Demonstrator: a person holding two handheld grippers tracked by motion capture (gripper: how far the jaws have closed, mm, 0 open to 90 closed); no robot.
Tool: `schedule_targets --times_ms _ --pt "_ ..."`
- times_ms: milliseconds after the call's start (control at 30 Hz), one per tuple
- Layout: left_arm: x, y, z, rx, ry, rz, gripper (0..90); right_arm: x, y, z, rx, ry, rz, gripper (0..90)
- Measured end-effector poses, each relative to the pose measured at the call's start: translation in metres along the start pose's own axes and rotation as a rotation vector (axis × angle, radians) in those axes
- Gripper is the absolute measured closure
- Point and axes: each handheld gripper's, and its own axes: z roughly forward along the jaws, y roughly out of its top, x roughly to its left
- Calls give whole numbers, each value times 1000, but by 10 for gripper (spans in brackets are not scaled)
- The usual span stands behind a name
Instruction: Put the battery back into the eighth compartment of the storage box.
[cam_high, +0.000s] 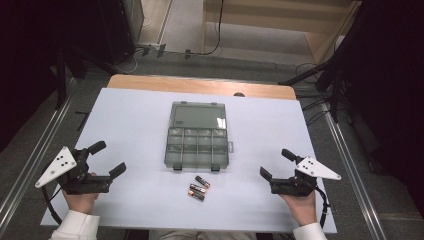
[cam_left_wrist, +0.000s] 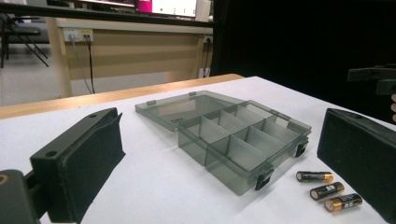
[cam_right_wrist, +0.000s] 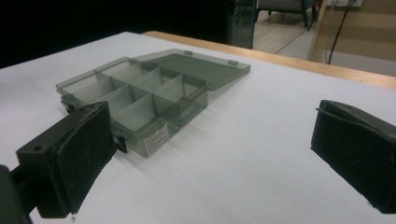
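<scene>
Step in hand: a first battery is judged to be due for pick-up and placing in the compartment box (cam_high: 196, 142); nothing is held yet.
Left claw (cam_high: 108, 159): jaws are held wide apart, empty, resting low over the worktop (cam_high: 135, 200).
Right claw (cam_high: 276, 164): jaws are likewise spread wide, empty.
Batteries (cam_high: 198, 188): three are laid side by side between the two claws, just in front of the box, well apart from either claw.
Box: its lid is folded back flat, its compartments bare; it is set beyond the batteries, between the claws.
Technique: one battery should be approached from above and gripped across its body, so its neighbours are not rolled.
</scene>
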Motion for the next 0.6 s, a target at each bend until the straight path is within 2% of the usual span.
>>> schedule_targets --times_ms 333,500,600 --pt "1 -1 0 1 4 -6 0 19 12 21 81 58 -32 3" --pt "1 -1 0 2 5 -6 0 25 15 27 110 76 -39 2" --pt "0 -1 0 -1 4 -8 0 29 16 31 126 105 -27 3"
